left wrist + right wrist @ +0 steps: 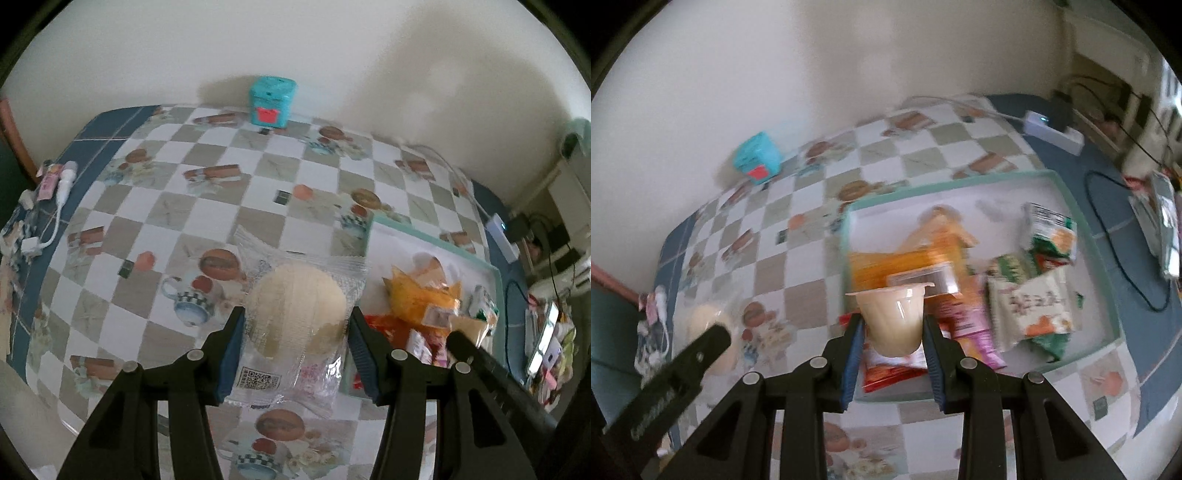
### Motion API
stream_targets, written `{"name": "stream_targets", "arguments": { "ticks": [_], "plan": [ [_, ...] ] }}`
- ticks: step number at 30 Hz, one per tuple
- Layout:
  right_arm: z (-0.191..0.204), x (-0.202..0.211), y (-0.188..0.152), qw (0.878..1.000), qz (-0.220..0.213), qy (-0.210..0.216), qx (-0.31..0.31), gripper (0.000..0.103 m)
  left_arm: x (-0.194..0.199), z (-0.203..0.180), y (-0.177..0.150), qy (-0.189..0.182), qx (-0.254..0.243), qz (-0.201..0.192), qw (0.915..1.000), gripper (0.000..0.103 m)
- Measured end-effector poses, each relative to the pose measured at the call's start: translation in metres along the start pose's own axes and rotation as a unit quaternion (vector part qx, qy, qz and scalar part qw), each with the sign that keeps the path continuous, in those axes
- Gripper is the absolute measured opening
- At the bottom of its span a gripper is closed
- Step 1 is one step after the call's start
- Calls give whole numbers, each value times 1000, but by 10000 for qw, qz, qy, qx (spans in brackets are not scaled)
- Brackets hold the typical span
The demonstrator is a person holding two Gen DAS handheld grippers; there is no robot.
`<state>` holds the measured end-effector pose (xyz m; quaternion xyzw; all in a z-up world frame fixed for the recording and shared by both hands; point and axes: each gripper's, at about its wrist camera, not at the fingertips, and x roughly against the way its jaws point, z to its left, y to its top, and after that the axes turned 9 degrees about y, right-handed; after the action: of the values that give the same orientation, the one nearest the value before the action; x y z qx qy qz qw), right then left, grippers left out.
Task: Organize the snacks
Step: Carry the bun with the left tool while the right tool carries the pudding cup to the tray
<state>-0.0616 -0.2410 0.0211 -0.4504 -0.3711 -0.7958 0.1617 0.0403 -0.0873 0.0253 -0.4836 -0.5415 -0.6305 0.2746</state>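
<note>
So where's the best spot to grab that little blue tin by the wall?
Grip the teal tin across its two flat side walls, coming down from above with fingers either side. It stands upright against the wall, so the back is blocked, and the boxy shape gives flat faces to squeeze.

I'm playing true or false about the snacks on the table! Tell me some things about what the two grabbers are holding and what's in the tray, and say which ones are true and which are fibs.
1. The left gripper holds a round pale cake in a clear wrapper. True.
2. The right gripper holds a banana. False: it holds a small cup of creamy pudding.
3. The tray has several snack packets in it, one of them an orange bag. True.
4. The teal tin sits inside the tray. False: it stands on the tablecloth by the wall.
5. The tablecloth is plain red. False: it is checked, with teapot pictures.
</note>
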Motion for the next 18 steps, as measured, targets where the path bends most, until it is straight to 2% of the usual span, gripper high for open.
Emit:
{"name": "stream_targets", "arguments": {
  "ticks": [9,18],
  "plan": [
    [-70,12,19,9947,-232,-411,-916,34,4,-54,-15,-200,-683,-115,9974,56],
    [-108,14,26,9892,-235,-410,-1390,34,0,-93,-21,-484,-1039,-107,9934,56]
  ]
}}
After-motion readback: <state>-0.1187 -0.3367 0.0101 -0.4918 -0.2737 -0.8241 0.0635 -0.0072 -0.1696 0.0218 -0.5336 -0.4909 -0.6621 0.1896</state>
